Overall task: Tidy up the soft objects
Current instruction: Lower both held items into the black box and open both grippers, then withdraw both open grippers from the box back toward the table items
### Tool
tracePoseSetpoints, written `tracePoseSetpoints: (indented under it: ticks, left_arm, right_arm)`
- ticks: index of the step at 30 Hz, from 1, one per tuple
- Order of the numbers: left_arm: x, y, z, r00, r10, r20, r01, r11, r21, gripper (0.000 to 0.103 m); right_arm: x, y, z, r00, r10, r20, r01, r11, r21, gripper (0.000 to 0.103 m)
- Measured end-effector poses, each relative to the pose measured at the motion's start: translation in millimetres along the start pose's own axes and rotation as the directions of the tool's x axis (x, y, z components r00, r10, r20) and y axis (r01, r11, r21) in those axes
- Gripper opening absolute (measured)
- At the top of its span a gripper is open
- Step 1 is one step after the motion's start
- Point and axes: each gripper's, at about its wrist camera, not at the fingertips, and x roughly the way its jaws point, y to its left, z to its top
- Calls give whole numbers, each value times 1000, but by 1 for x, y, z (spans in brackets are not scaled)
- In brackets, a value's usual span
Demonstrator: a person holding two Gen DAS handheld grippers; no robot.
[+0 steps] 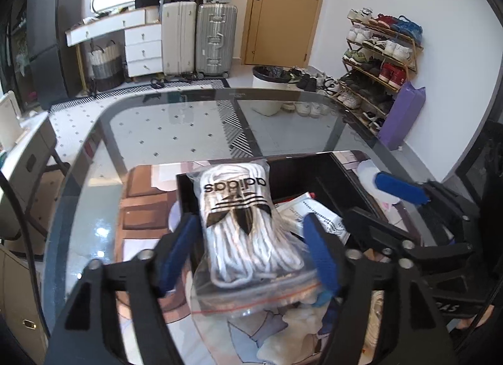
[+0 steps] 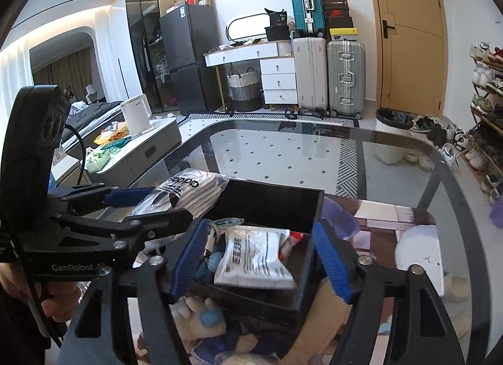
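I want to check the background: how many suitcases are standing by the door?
3. A white suitcase and a silver suitcase stand on the floor; a teal suitcase sits above the white one. Others may be hidden.

Both tongs, left (image 1: 251,242) and right (image 2: 261,258), gape, angled downward.

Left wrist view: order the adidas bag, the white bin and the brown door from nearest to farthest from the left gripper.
1. adidas bag: between the open blue fingers of the left gripper, lying over the black box's near edge.
2. white bin: on the floor beyond the glass table's far edge.
3. brown door: in the back wall, behind the bin.
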Motion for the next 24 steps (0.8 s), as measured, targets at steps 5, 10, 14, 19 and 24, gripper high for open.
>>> tracePoseSetpoints:
  ticks: [5,10,14,19,24]
  left_arm:
    - [-10,2,-4,1000,16,25,-16,1000,5,101]
    - [-19,3,-11,999,21,32,-21,1000,13,103]
    - [-27,1,-17,999,32,35,-33,999,28,103]
    - [-38,-7,-26,998,36,46,-38,998,43,103]
    - [-46,-13,-40,998,36,45,-39,998,49,103]
  right_arm:
    - [-15,-6,-7,1000,-13,17,12,1000,8,87]
    - [-27,-13,-16,999,-35,19,34,999,24,100]
    - [-35,-19,-22,999,-37,24,36,998,51,102]
    - [-47,-19,-33,999,-52,13,52,998,41,102]
    - [-57,-21,-47,998,-63,-5,63,997,45,102]
